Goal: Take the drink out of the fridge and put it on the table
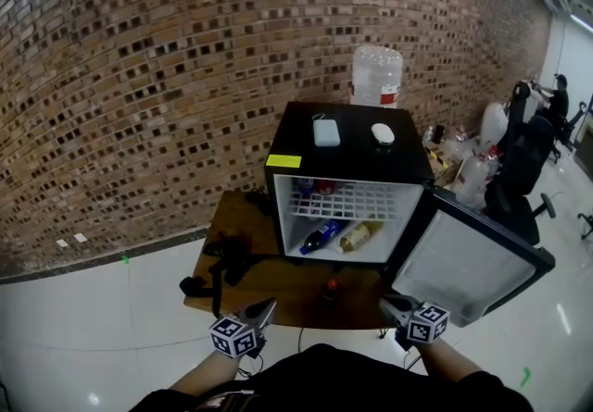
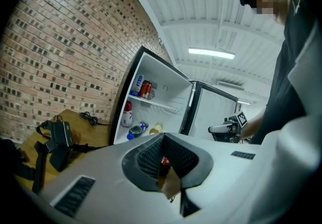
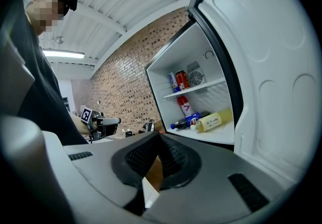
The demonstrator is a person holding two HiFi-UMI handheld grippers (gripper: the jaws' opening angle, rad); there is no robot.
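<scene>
A black mini fridge (image 1: 347,137) stands on a low wooden table (image 1: 232,294) with its door (image 1: 468,262) swung open to the right. On its lower shelf lie a blue bottle (image 1: 321,236) and a yellow bottle (image 1: 359,234); cans (image 1: 324,186) sit on the wire shelf above. A small red-capped bottle (image 1: 330,289) stands on the table in front of the fridge. My left gripper (image 1: 267,306) and right gripper (image 1: 386,303) hover at the table's near edge, both shut and empty. The right gripper view shows the yellow bottle (image 3: 214,121) and blue bottle (image 3: 188,120).
Black gear with straps (image 1: 227,257) lies on the table's left half. Two pale objects (image 1: 325,131) rest on the fridge top and a water jug (image 1: 376,75) stands behind it. A brick wall runs behind; office chairs (image 1: 519,169) and clutter fill the right side.
</scene>
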